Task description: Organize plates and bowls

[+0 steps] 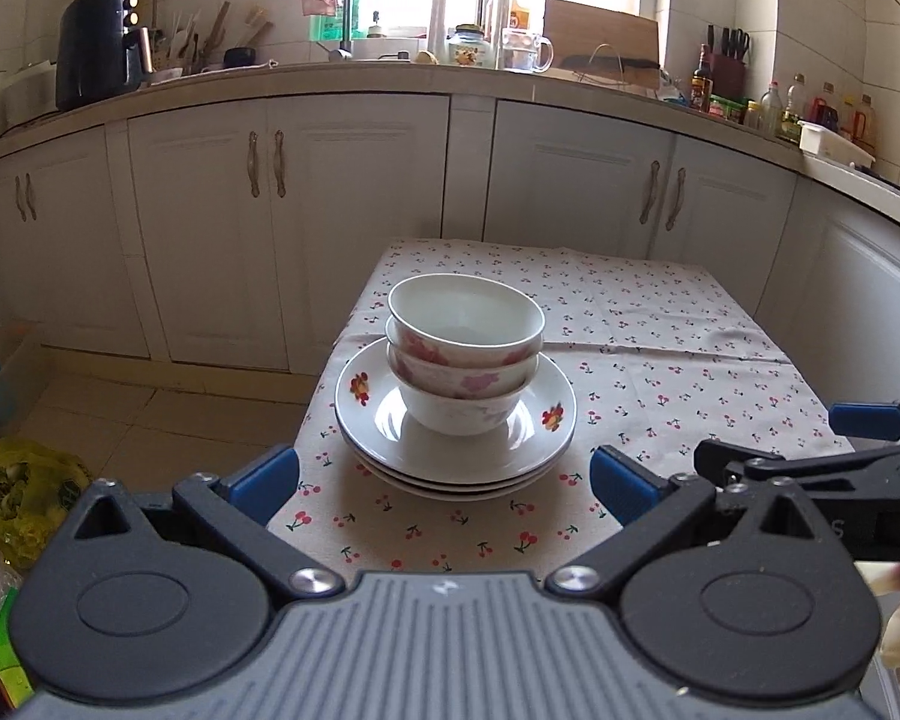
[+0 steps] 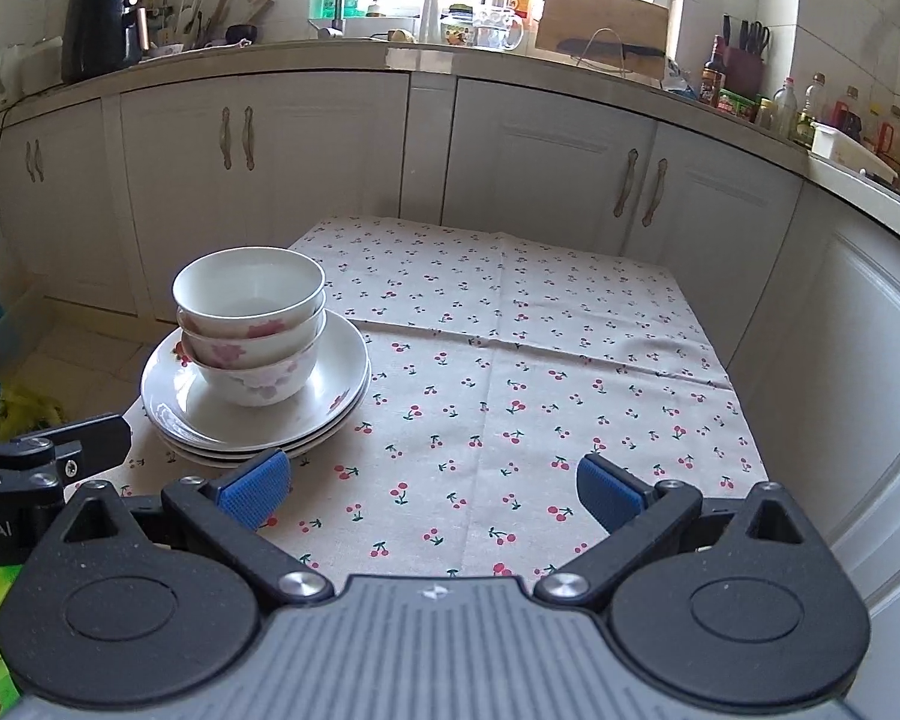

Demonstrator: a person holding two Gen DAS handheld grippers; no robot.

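Note:
Three white bowls with pink flowers (image 1: pixel 465 354) sit nested on a stack of three white plates (image 1: pixel 444 456) at the left front of the cherry-print tablecloth (image 1: pixel 660 384). My left gripper (image 1: pixel 444 480) is open and empty, just in front of the stack, its jaws wider than the plates' near edge. In the right wrist view the bowls (image 2: pixel 249 324) and plates (image 2: pixel 174 414) are at the left. My right gripper (image 2: pixel 432 489) is open and empty over the cloth (image 2: pixel 540 360), to the right of the stack. Its side shows in the left wrist view (image 1: pixel 810 462).
White kitchen cabinets (image 1: pixel 360 210) stand behind the table, with a crowded counter (image 1: pixel 390 69) above. Yellow bags (image 1: pixel 24 480) lie on the floor at the left. The table's left edge runs close beside the plates.

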